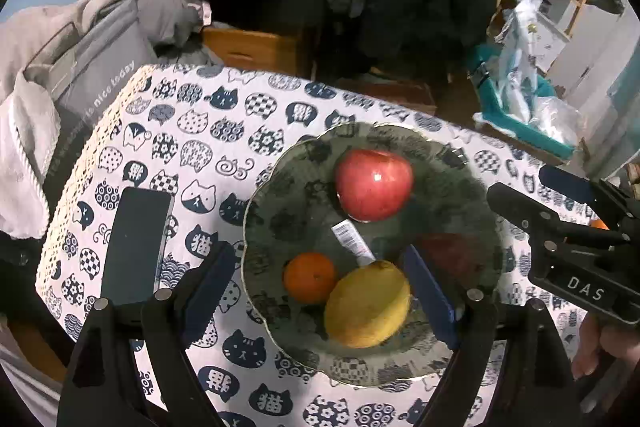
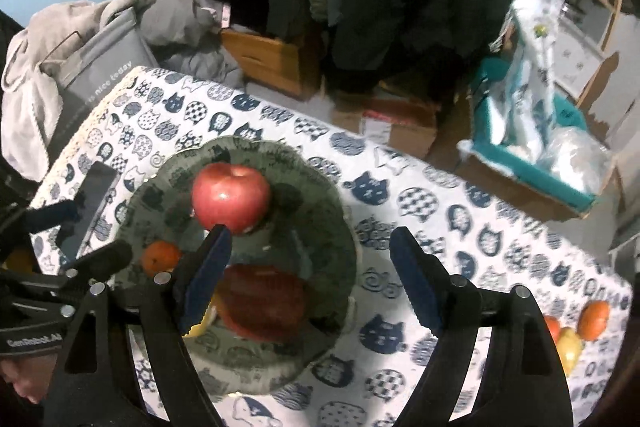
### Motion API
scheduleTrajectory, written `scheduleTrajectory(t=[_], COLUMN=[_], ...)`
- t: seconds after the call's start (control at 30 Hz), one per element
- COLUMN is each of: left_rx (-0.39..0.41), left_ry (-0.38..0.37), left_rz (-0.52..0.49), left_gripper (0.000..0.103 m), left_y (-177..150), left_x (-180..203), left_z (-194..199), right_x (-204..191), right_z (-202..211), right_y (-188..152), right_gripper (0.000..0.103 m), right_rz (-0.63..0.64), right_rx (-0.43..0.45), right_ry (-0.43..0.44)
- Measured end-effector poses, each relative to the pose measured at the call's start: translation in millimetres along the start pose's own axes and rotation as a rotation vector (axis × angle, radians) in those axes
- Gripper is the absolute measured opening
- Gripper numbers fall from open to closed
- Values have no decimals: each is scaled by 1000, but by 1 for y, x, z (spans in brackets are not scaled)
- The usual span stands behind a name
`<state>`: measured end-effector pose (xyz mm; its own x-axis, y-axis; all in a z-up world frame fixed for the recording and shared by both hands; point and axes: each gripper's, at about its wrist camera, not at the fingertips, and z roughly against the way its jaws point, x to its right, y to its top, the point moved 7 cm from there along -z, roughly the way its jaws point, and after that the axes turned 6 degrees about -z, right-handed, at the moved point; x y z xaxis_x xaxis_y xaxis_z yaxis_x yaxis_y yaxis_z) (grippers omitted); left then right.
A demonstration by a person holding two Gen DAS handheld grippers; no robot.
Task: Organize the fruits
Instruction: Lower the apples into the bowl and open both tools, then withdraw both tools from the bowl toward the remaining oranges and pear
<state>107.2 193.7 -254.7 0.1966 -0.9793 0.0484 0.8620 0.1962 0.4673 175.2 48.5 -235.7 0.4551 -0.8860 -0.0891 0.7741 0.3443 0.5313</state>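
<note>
While the fruits sit in the green glass plate [image 1: 272, 187] — red apple [image 1: 374, 185], orange [image 1: 309, 277], lemon [image 1: 367, 303] — both my grippers hang above, empty. Left gripper [image 1: 320, 281] and right gripper [image 2: 310, 277] stand wide open. A dark phone [image 1: 136, 245] lies beside the plate on the cat-print cloth [image 1: 192, 131].

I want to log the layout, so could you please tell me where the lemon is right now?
In the left wrist view, the lemon lies in the glass plate at its near edge, touching the small orange, with the red apple farther back.
</note>
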Motion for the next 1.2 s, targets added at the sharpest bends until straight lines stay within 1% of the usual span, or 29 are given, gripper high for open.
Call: scheduleTrajectory(t=[0.27,0.4,0.63,0.73,1.0,1.07,1.13,1.2], left_rx=[52,88,166,190,252,269,286,299], left_ry=[-29,-33,-31,-32,-44,-50,-53,-61], left_rz=[-16,-38,-77,-97,-138,-144,-145,-150], left_gripper=[88,88,88,90,90,93,99,100], left_y=[7,11,17,19,22,22,23,23], left_x=[14,23,39,46,65,69,74,80], left_z=[27,45,78,89,117,123,129,134], right_x=[17,23,34,38,52,55,60,66], right_z=[40,60,102,119,164,173,182,190], right_y=[4,4,5,5,-3,-6,-9,-14], right_gripper=[82,82,82,82,82,82,82,82], right_rz=[19,21,6,2,0,2,5,5], right_rx=[72,106,177,206,266,275,284,292], right_ry=[-63,-78,-80,-83,-86,-85,-87,-91])
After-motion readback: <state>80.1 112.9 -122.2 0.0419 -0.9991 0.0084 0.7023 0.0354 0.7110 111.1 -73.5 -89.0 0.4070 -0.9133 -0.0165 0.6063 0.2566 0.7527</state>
